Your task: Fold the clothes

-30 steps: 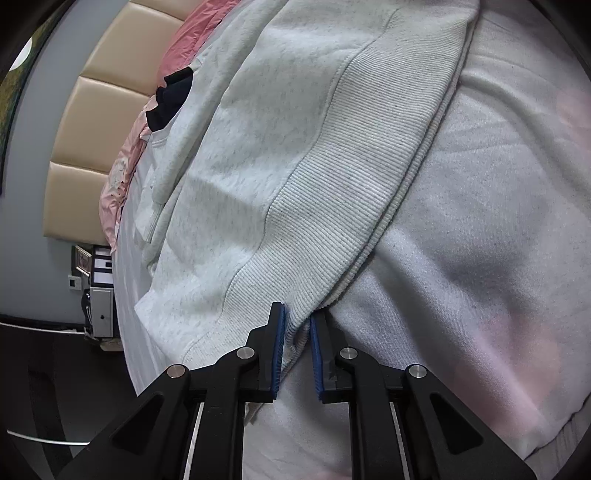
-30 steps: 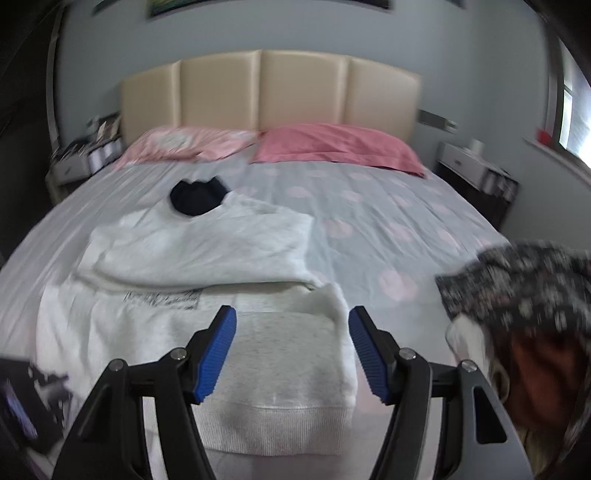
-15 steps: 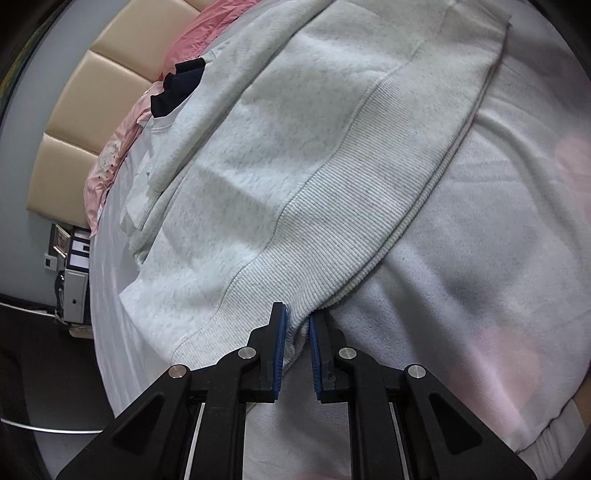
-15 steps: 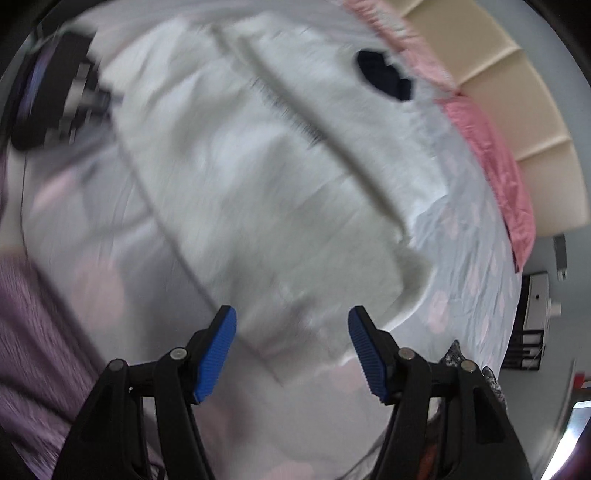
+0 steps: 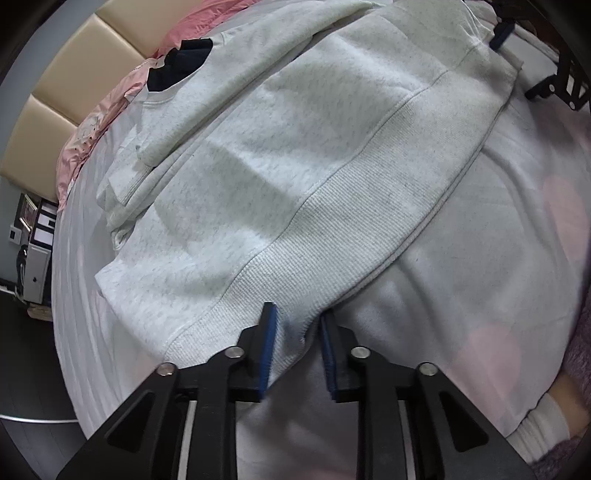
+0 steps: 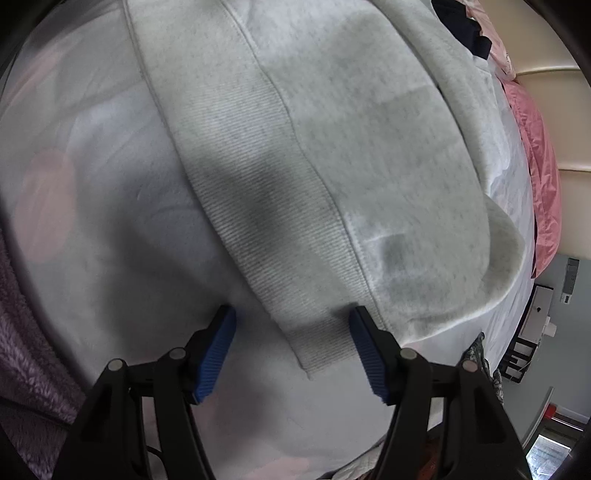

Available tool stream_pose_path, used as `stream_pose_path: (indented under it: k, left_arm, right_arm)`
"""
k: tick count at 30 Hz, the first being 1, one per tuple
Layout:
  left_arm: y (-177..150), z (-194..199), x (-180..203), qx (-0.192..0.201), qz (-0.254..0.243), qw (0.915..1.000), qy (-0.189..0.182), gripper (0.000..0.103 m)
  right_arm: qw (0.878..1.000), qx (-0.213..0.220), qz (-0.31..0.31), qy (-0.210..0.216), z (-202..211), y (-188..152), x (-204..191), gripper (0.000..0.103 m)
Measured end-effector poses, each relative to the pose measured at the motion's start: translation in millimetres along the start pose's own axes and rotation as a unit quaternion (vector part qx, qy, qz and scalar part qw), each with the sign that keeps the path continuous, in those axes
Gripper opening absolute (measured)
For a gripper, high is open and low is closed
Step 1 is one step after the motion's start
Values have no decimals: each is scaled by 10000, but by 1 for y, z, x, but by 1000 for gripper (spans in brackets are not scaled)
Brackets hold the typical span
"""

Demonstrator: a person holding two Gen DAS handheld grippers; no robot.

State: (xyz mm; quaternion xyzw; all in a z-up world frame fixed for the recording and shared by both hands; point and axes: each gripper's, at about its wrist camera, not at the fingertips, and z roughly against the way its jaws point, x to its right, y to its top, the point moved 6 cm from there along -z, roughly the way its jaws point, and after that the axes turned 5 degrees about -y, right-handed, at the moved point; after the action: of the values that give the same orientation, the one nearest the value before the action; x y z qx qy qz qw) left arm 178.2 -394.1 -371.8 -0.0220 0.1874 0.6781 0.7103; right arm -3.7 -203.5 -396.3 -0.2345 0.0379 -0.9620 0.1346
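A pale grey sweatshirt lies folded on the bed, its ribbed hem toward me. My left gripper points down at one hem corner. Its jaws are opening, and the corner cloth sits loosely between the blue pads. In the right wrist view my right gripper hangs over the other hem corner. Its jaws are wide and still opening, the ribbed hem lies between them, and neither pad presses on it. One blue pad of the right gripper's fingers shows at the far end of the hem in the left wrist view.
The bed sheet is white with pale pink dots. A black garment lies at the sweatshirt's neck, with pink pillows and a beige headboard behind. A purple fleece sleeve is at the left, and a patterned cloth at the bed edge.
The left jaws, shut on the hem corner before, have spread apart. The right gripper has swung from facing across the bed to pointing down, and has dropped onto the other hem corner.
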Motion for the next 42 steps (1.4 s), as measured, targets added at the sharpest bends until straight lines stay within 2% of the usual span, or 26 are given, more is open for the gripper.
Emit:
stream_pose_path:
  k: [4, 7, 12, 13, 14, 15, 16, 17, 18, 21, 26, 28, 33, 37, 39, 42]
  left_arm:
    - [-10, -1, -4, -199, -423, 9987, 225, 42]
    - [-20, -3, -13, -311, -543, 9976, 308, 45]
    - [-27, -7, -19, -325, -552, 9968, 477, 46]
    - [-27, -6, -17, -292, -568, 9966, 517, 40]
    - [-27, -5, -16, -264, -575, 9966, 527, 36]
    - [-26, -3, -17, -228, -564, 9967, 532, 29]
    - [-26, 0, -17, -191, -554, 9968, 536, 20]
    - [-26, 3, -18, -148, -530, 9970, 547, 14]
    - [-25, 8, -21, -86, -469, 9972, 575, 11]
    - [-19, 29, -31, 172, -287, 9971, 680, 8]
    - [-7, 81, -59, 739, 54, 9917, 1048, 7]
    - [5, 98, -79, 940, 205, 9882, 1195, 6]
    - [9, 158, -100, 1482, 723, 9747, 1506, 6]
    - [7, 201, -106, 1872, 995, 9648, 1557, 5]
    - [-1, 215, -99, 1956, 1009, 9637, 1512, 5]
    - [-16, 229, -81, 2069, 834, 9617, 1591, 5]
  right_arm:
    - [9998, 146, 35, -96, -2, -7, 5, 68]
    - [9986, 255, 161, -427, -2, -19, 11, 68]
    - [9958, 471, 249, -747, -7, -31, 12, 66]
    - [9951, 512, 273, -798, -8, -33, 11, 64]
    - [9948, 545, 272, -810, -8, -34, 11, 58]
    - [9951, 564, 238, -780, -8, -35, 11, 44]
    - [9947, 601, 211, -812, -5, -36, 13, 35]
    - [9931, 644, 202, -958, -3, -38, 15, 21]
    - [9913, 654, 176, -1126, -2, -40, 19, 12]
    - [9855, 771, -9, -1510, 8, -45, 32, 8]
    - [9681, 1120, -638, -2151, 48, -43, 68, 6]
    - [9572, 1270, -981, -2407, 71, -42, 93, 5]
    - [9240, 1721, -1897, -2838, 129, -15, 126, 5]
    - [9041, 1982, -2370, -2952, 185, -24, 117, 5]
    - [9004, 2011, -2461, -2970, 200, -30, 115, 5]
    - [8960, 2019, -2533, -3037, 217, -46, 91, 5]
